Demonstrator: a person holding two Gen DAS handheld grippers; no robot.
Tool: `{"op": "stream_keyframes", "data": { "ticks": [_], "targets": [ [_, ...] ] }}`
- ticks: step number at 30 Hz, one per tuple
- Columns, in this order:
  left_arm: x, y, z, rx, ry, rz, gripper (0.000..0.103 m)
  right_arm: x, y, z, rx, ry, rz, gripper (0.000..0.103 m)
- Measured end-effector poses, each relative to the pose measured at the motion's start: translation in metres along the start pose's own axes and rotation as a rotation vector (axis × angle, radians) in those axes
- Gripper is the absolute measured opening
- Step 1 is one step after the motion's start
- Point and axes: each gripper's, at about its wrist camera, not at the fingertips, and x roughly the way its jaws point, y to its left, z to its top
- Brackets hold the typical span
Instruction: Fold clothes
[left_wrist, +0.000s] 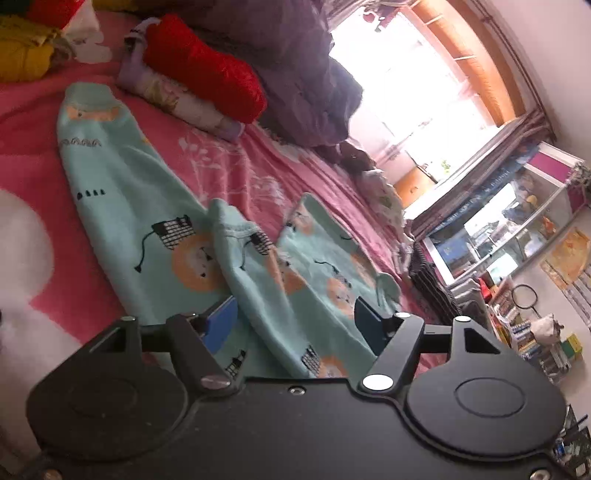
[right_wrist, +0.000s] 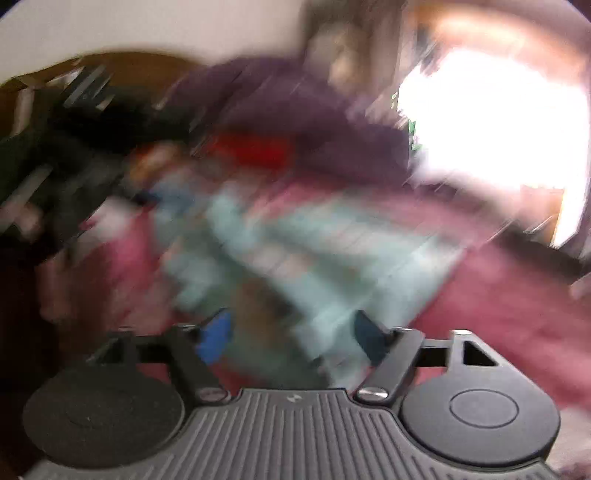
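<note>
A pair of mint-green printed cotton trousers (left_wrist: 155, 236) is laid flat on the pink floral bed (left_wrist: 33, 107), one leg doubled over, presumably mid-fold. The left tool (left_wrist: 295, 325) is held open just above the near cloth, gripping nothing. The right tool (right_wrist: 291, 332), though blurred, is seen open over the garment.

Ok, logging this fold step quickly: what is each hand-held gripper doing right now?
Left hand-held gripper: open, jaws astride the mint printed garment, not pinching it.
Right hand-held gripper: jaws apart; picture too blurred to tell any grip.
</note>
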Motion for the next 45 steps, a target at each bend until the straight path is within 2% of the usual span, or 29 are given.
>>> {"op": "stream_keyframes", "data": {
  "ticks": [2,5,7,9,13,15,17,22,28,32,36,45],
  "targets": [
    [0.006,0.003,0.001,-0.011,-0.006,0.015,0.064,0.003,0.008,-0.006,-0.057,0.003,-0.031,0.062],
    [0.017,0.006,0.002,-0.014,-0.009,0.058,0.054,0.001,0.008,-0.001,-0.083,0.016,-0.034,0.062],
    [0.026,0.009,0.003,-0.01,-0.007,0.095,0.036,-0.001,0.011,0.0,-0.115,0.022,-0.043,0.062],
    [0.034,0.011,0.003,-0.007,-0.006,0.133,0.033,-0.001,0.013,0.002,-0.124,0.019,-0.052,0.062],
    [0.038,0.008,0.005,-0.001,-0.043,0.149,0.007,-0.004,0.016,0.006,-0.144,-0.023,-0.08,0.062],
    [0.037,-0.003,0.006,0.045,-0.065,0.132,0.004,-0.008,0.017,0.007,-0.146,-0.063,-0.092,0.062],
    [0.035,-0.015,0.007,0.092,-0.086,0.115,0.003,-0.008,0.015,0.008,-0.125,-0.076,-0.077,0.063],
    [0.031,-0.047,0.006,0.166,-0.113,0.061,0.002,0.002,0.004,0.002,-0.053,-0.008,-0.025,0.066],
    [0.029,-0.113,0.01,0.291,-0.133,-0.053,0.001,0.001,-0.004,-0.001,0.007,-0.011,0.009,0.066],
    [0.049,-0.161,0.012,0.374,-0.097,-0.09,0.001,0.0,-0.005,-0.003,0.019,-0.017,0.027,0.067],
    [0.084,-0.193,0.002,0.448,-0.032,-0.063,0.001,-0.002,-0.005,-0.004,0.023,-0.021,0.031,0.067],
    [0.15,-0.225,-0.031,0.564,0.069,0.068,0.001,-0.006,-0.018,-0.005,0.124,-0.041,0.077,0.069]
  ]
}}
